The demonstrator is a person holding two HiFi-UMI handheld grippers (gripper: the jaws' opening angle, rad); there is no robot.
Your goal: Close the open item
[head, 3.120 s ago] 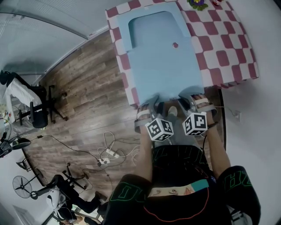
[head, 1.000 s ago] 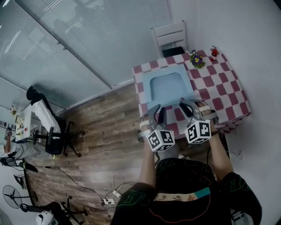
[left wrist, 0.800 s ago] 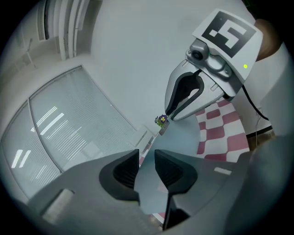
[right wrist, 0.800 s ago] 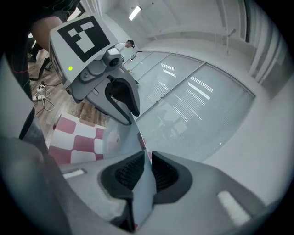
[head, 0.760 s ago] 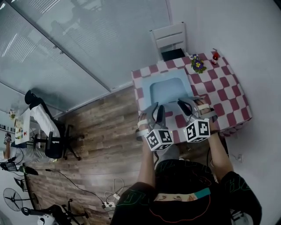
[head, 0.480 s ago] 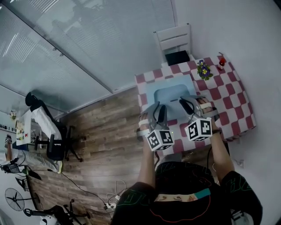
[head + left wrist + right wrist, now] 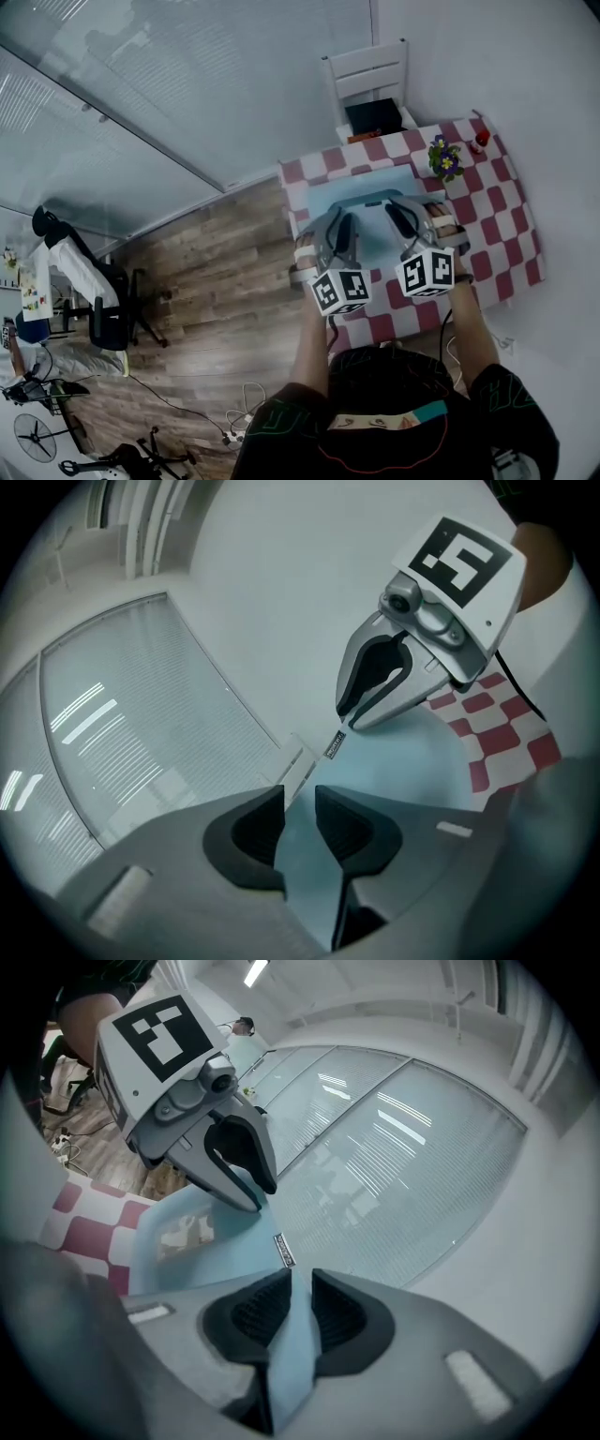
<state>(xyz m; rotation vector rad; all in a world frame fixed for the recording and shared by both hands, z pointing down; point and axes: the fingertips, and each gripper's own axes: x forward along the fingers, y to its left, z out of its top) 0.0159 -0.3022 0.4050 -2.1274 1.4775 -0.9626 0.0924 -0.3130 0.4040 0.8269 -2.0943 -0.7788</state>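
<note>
- The left gripper [image 7: 298, 803] has the edge of the light blue item [image 7: 371, 246] between its two dark pads; both pads touch the sheet, and the jaws are closing on it.
- The right gripper [image 7: 300, 1293] has the same edge between its pads a little further along. Its jaws are opening, yet the blue material fills the narrow gap and both pads bear on it.
- The light blue item hangs from the two grippers as a thin, flexible sheet. In the head view it is above the near-left part of the counter [image 7: 497, 234], between the person and the counter's far edge.
- A small dark label [image 7: 336, 745] sits on the held edge, between the two grippers.
- Each gripper shows in the other's view, just beside it, with its marker cube up.
- The counter wears a red-and-white checked cloth. A small pot of flowers [image 7: 443, 159] and a small red object [image 7: 481, 139] stand near its far right corner.
- A white chair [image 7: 367, 75] stands at the counter's far side with a dark thing on its seat.
- To the left lie a wooden floor [image 7: 206, 272] and a black office chair [image 7: 98, 300].
</note>
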